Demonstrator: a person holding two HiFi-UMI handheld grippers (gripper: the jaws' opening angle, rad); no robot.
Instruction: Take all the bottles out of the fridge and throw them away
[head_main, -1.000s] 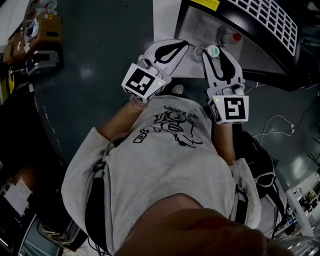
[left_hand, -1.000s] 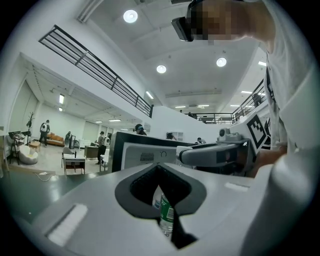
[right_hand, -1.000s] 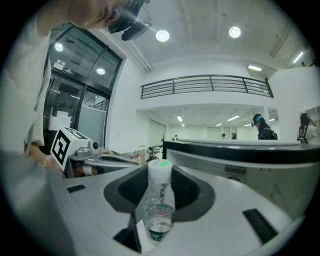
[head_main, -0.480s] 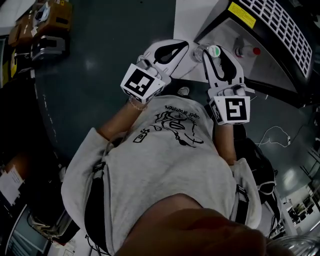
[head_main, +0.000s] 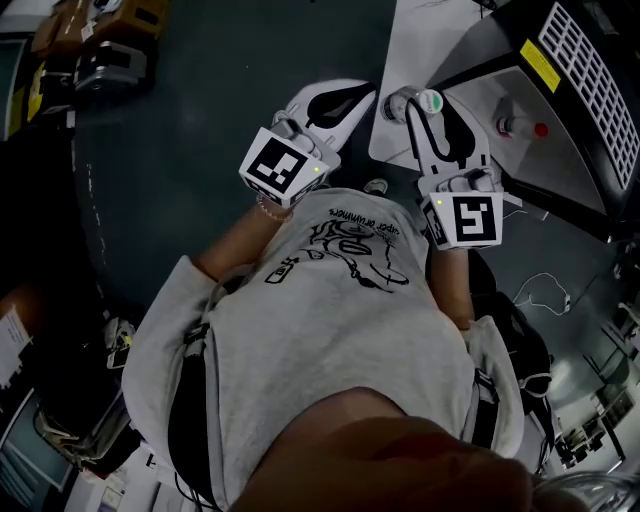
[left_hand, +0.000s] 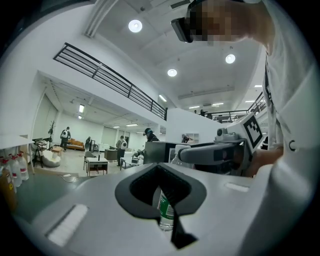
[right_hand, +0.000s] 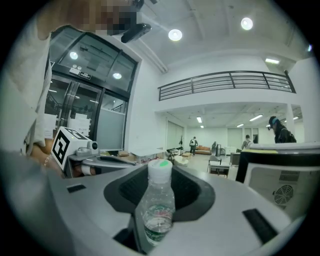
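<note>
My right gripper (head_main: 415, 100) is shut on a clear plastic bottle (head_main: 405, 104) with a white cap marked green, held in front of my chest. In the right gripper view the bottle (right_hand: 159, 210) stands upright between the jaws of the right gripper (right_hand: 159, 220). My left gripper (head_main: 360, 95) sits beside it with its jaws together and nothing in them. Through the left gripper's (left_hand: 167, 200) jaw gap I see that same bottle's green label (left_hand: 166, 210). At the upper right the black fridge (head_main: 575, 55) stands open. A red-capped bottle (head_main: 520, 127) lies inside it.
A pale panel (head_main: 425, 35) lies beside the fridge on the dark floor. Boxes and gear (head_main: 95, 45) stand at the upper left. White cables (head_main: 545, 290) trail on the floor at the right. People and tables (left_hand: 95, 162) show far off in the hall.
The fridge and its red-capped bottle have slid to the right in the head view as I turn away. Both grippers keep their places in front of my chest, the bottle still gripped.
</note>
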